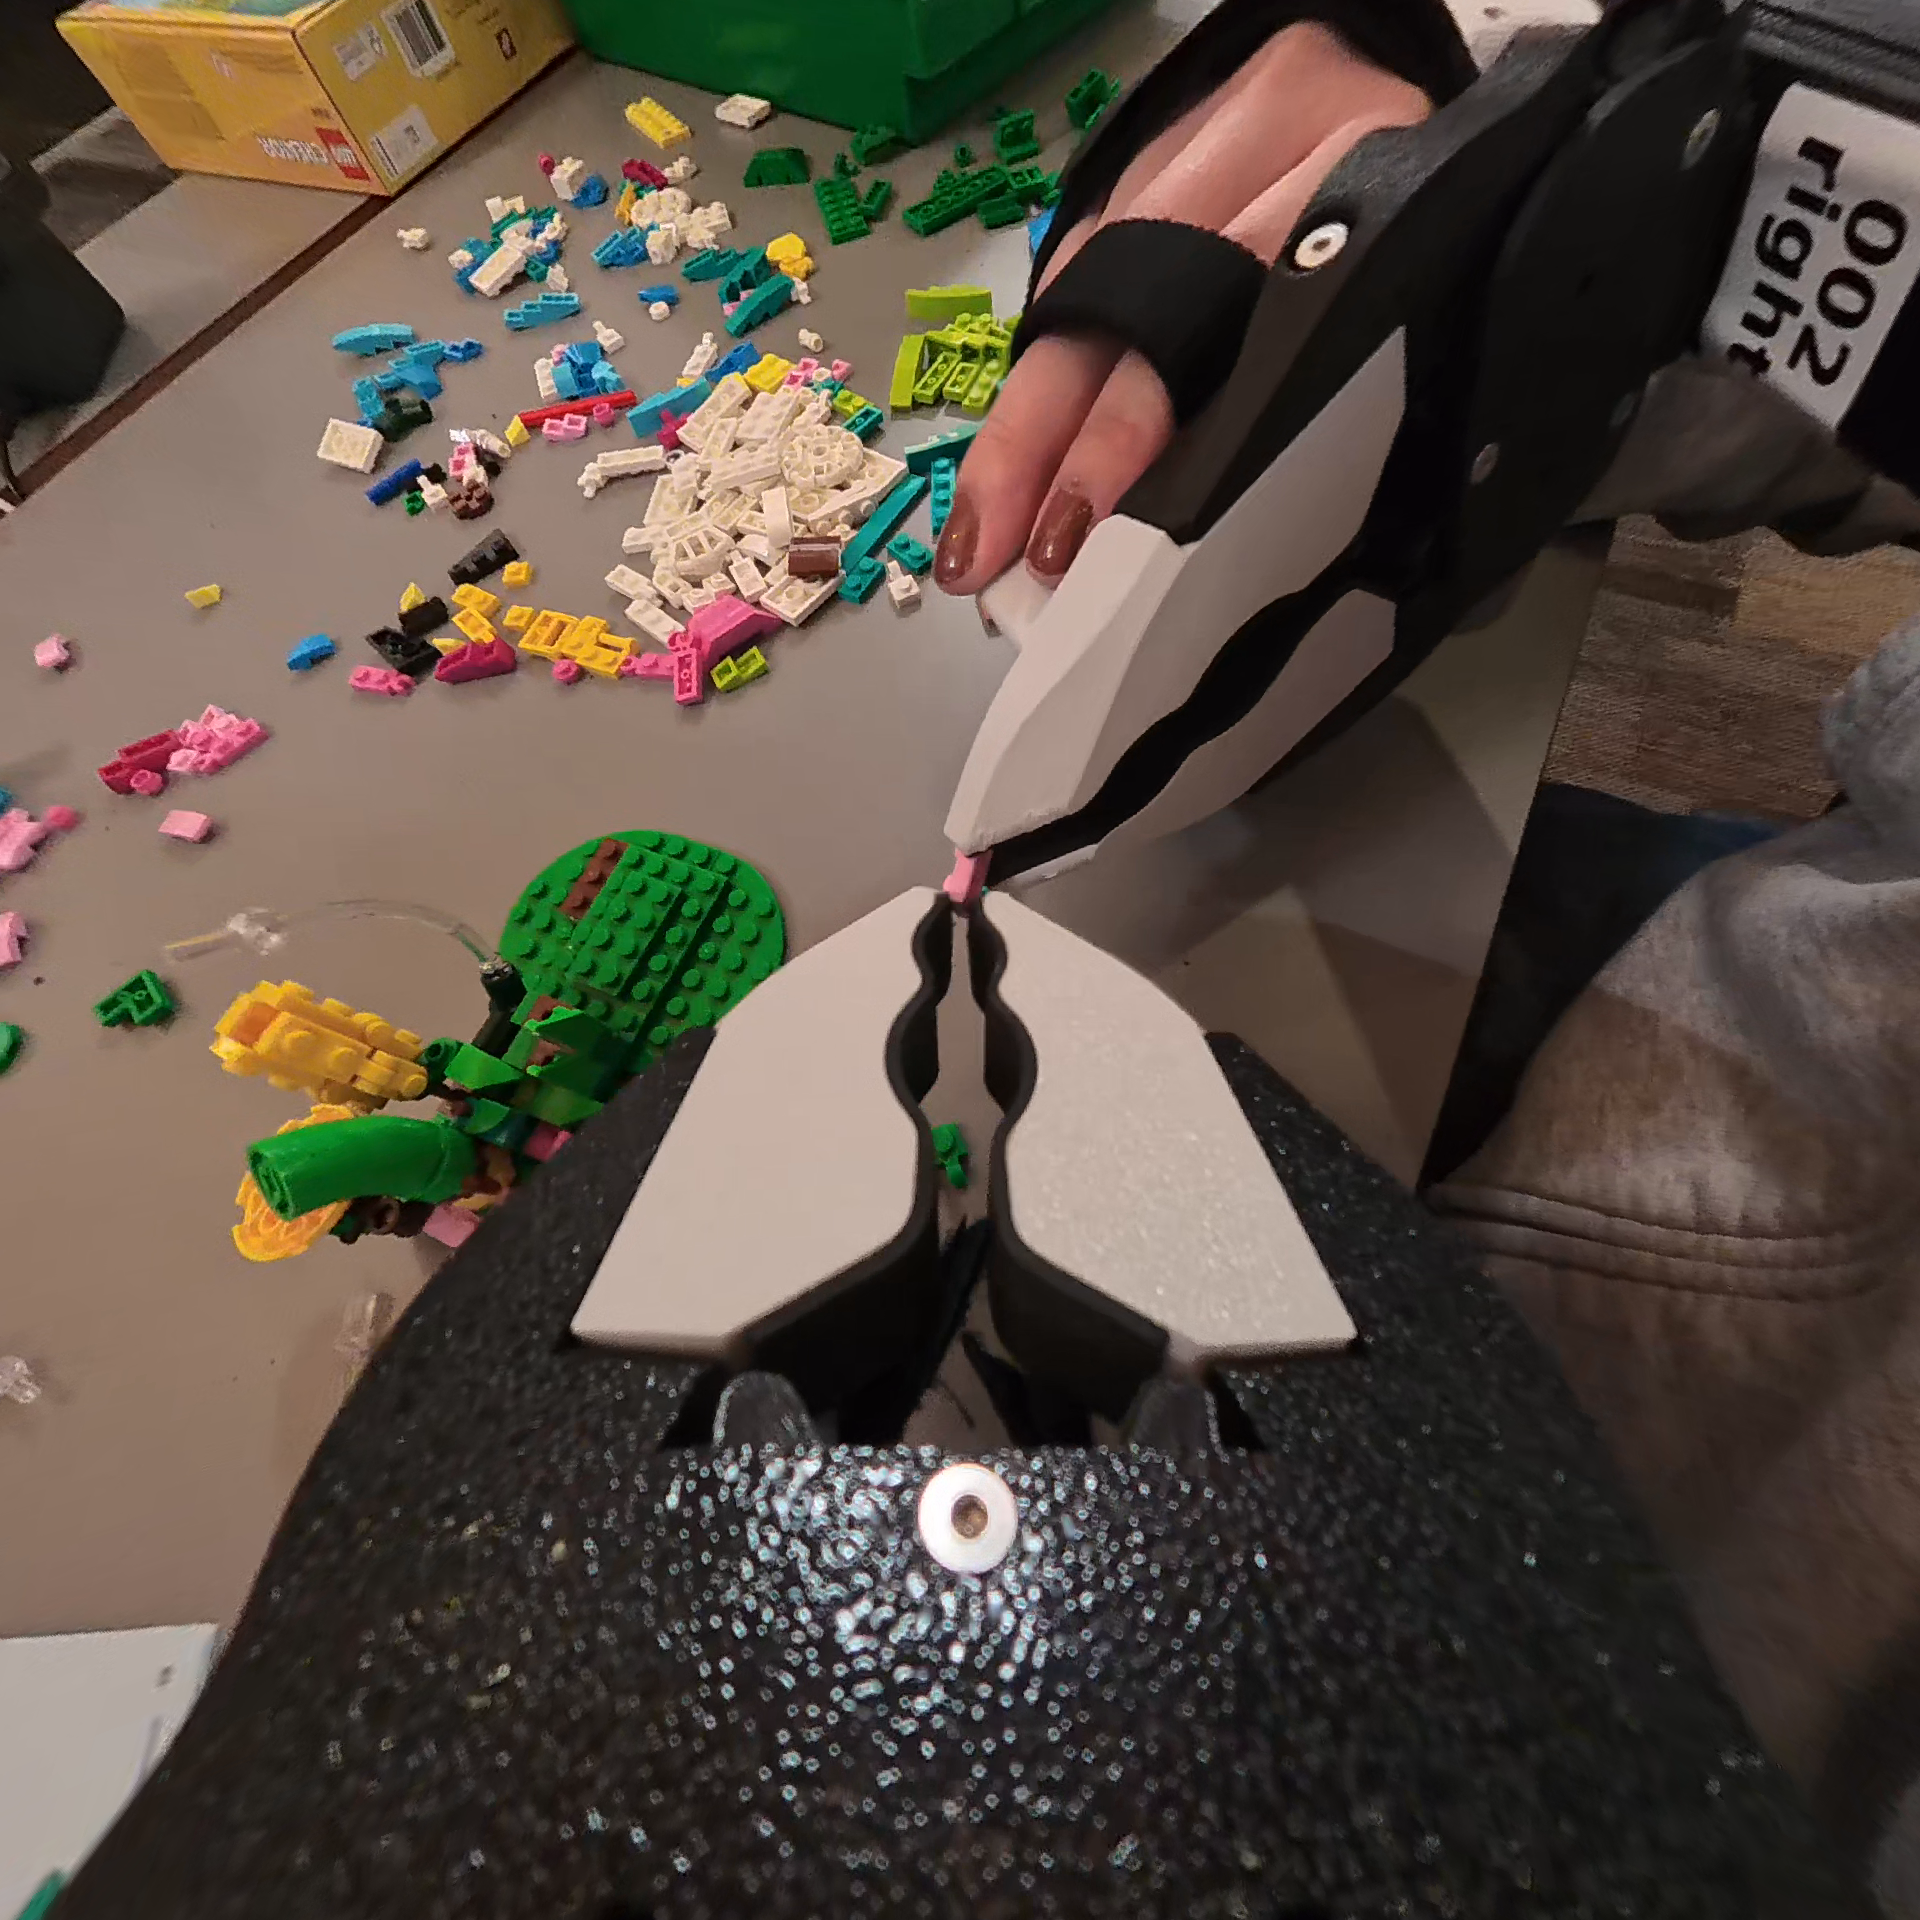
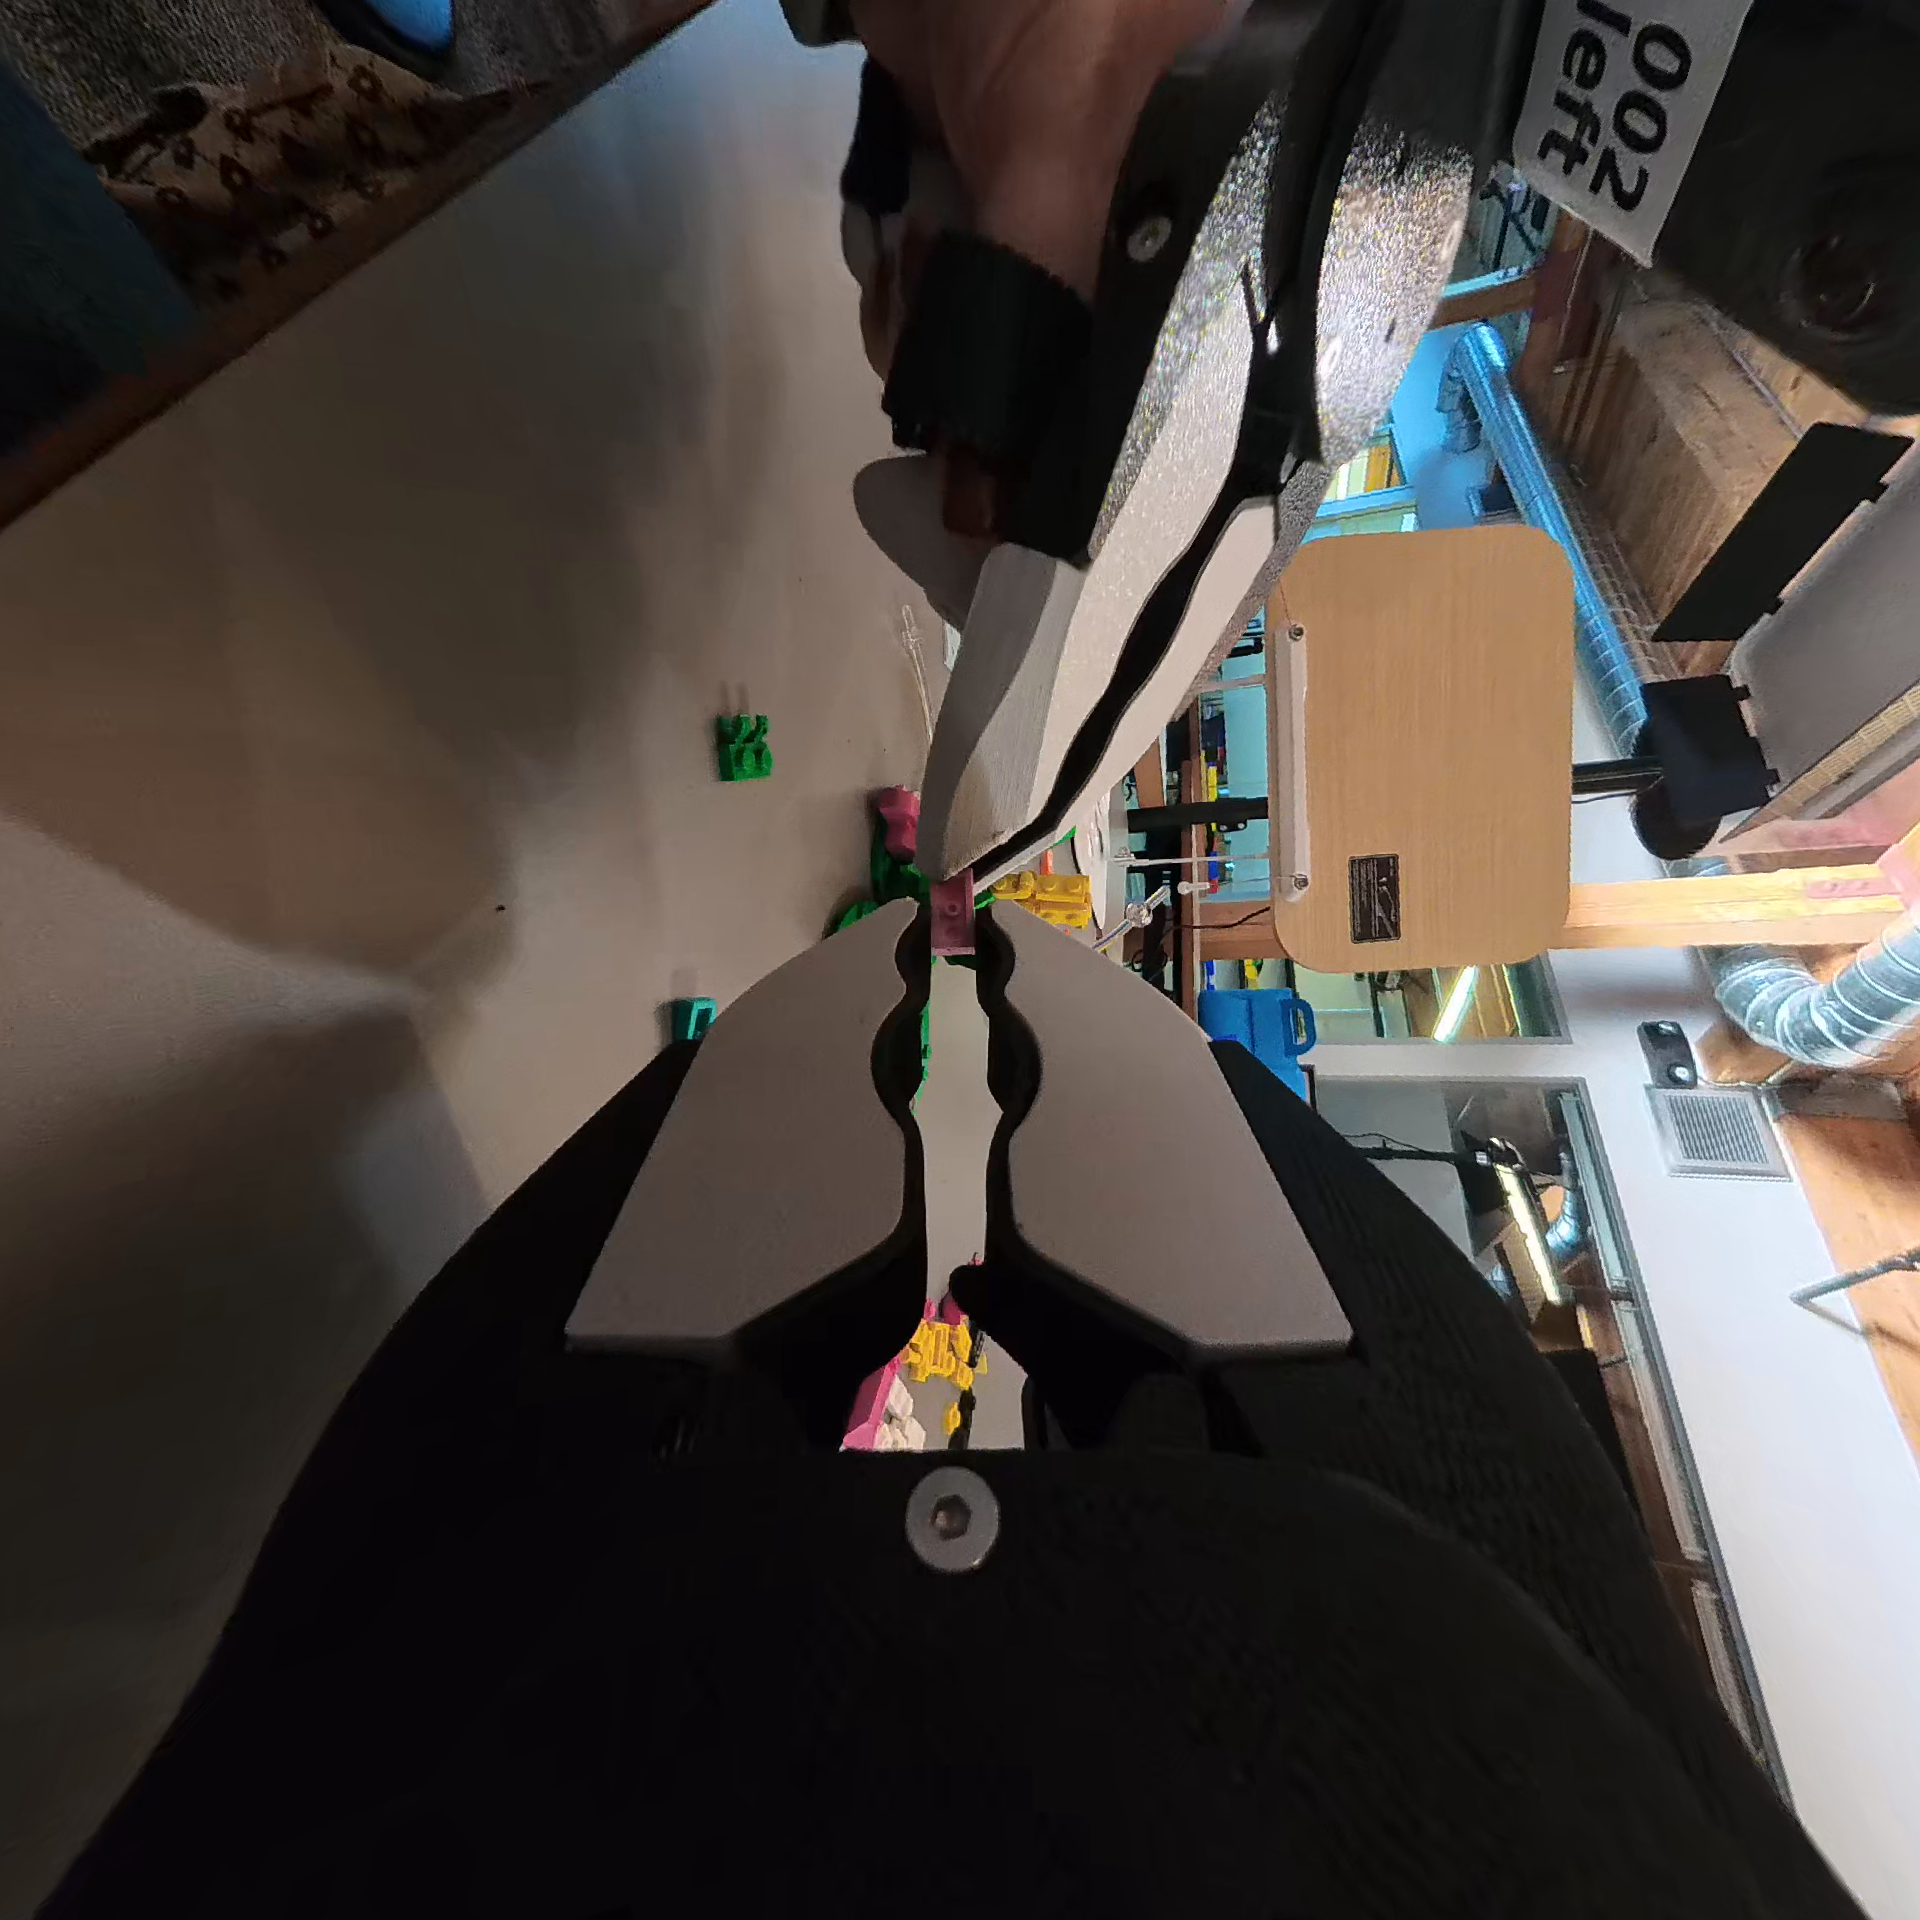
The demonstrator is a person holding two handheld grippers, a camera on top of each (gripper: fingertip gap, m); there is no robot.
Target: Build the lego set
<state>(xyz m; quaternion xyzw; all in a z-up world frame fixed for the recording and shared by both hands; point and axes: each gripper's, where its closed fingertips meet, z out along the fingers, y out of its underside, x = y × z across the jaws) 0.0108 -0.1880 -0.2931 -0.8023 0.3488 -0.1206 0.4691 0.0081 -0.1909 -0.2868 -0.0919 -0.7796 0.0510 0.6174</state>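
Observation:
A small pink brick (image 1: 964, 875) is pinched between the tips of both grippers, above the grey table (image 1: 520, 790). In the left wrist view my left gripper (image 1: 961, 906) is shut on its near end. My right gripper (image 1: 987, 847) comes down from the upper right and is shut on its far end. In the right wrist view the pink brick (image 2: 953, 920) sits flat between the pads of my right gripper (image 2: 951, 925). The tips of my left gripper (image 2: 948, 871) meet its upper end. A gloved hand (image 1: 1143, 312) holds the right gripper.
A round green studded plate (image 1: 644, 935) and a yellow and green flower model (image 1: 332, 1070) lie to the left, below the grippers. Many loose bricks (image 1: 748, 499) are spread farther back. A yellow box (image 1: 301, 94) and a green box (image 1: 831, 52) stand at the back. The table's edge runs at the right.

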